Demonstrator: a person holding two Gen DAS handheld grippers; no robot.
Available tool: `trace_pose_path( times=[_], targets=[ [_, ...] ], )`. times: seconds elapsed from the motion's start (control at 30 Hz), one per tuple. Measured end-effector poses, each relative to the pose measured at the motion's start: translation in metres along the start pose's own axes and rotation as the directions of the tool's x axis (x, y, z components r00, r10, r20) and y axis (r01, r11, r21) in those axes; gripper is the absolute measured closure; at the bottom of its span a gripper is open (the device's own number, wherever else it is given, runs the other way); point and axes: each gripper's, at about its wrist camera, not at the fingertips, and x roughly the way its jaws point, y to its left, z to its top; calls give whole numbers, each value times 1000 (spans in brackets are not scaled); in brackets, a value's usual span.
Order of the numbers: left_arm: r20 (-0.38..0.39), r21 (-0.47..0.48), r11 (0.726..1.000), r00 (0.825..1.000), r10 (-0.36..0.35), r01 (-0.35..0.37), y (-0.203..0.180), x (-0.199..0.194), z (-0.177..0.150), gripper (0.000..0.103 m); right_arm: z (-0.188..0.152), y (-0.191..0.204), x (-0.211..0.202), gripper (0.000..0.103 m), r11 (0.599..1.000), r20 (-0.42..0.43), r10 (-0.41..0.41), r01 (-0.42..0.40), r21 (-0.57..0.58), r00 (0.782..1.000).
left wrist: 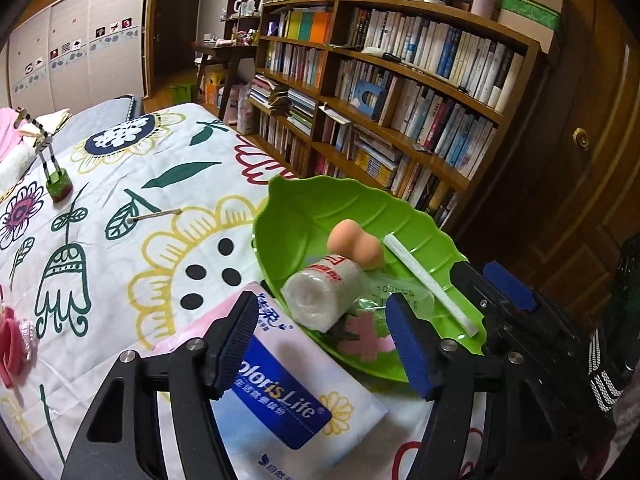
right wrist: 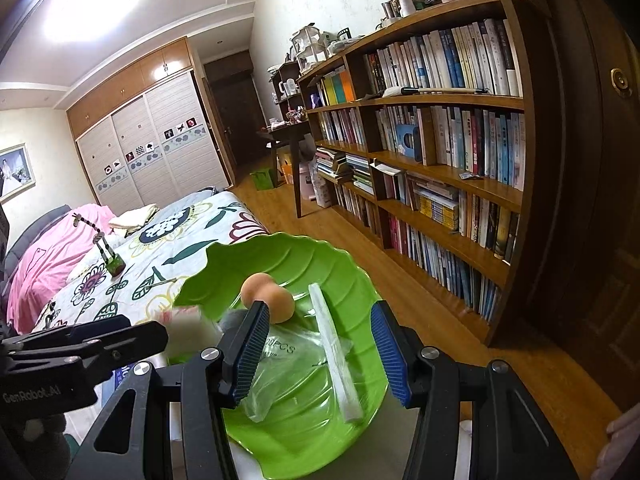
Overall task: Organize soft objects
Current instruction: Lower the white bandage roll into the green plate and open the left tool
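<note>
**Gauze roll sits in the leaf tray, both sets of jaws empty**

The white roll of gauze bandage with a red-printed paper band (left wrist: pixel 324 296) lies on its side in the green leaf-shaped plastic tray (left wrist: pixel 304 208), touching the peach gourd-shaped makeup sponge (left wrist: pixel 354 242) behind it. A clear crinkly plastic packet (left wrist: pixel 396 296) and a thin white stick (left wrist: pixel 430 284) lie beside them in the same tray. The tray rests on the flower-patterned bedspread (left wrist: pixel 140 184), its near edge overlapping a soft pack of tissues with a blue label (left wrist: pixel 288 396).

The left gripper (left wrist: pixel 320 344) hovers just short of the roll with its jaws about half open and nothing between the pads; the roll looks released into the tray. The right gripper (right wrist: pixel 320 354) hangs over the tray, jaws also roughly half open, straddling the packet and stick without pressing on either.

The tissue pack is probably the next item. It should be light and squashy, with a slick film wrapper that may slide under a shallow pinch, so a hold across its narrow width near the middle seems safest. The sponge and gauze are light and springy and would roll if the tray is nudged. Farther up the bed lie a cotton swab (left wrist: pixel 156 216), a striped wooden giraffe figure (left wrist: pixel 50 164) and a pink hair tie (left wrist: pixel 12 350).
</note>
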Motion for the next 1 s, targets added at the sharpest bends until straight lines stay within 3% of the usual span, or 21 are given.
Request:
trace_pose_path(
  times=[0.23, 0.67, 0.87, 1.0],
  targets=[
    [20, -29, 999, 1000, 23, -22, 15, -12, -1, 36, -2, 5, 0, 47, 999, -3, 30, -30, -16, 1000],
    [60, -111, 991, 995, 81, -74, 51, -37, -9, 36, -9, 53, 2, 34, 957, -103, 250, -262, -122, 963],
    [63, -144, 984, 992, 110, -100, 68, -44, -16, 36, -7, 60, 23, 34, 961, -167, 233, -253, -108, 958],
    [55, -157, 982, 992, 118, -108, 77, -45, -20, 36, -6, 54, 30, 34, 975, -185, 187, -206, -86, 965]
  ],
)
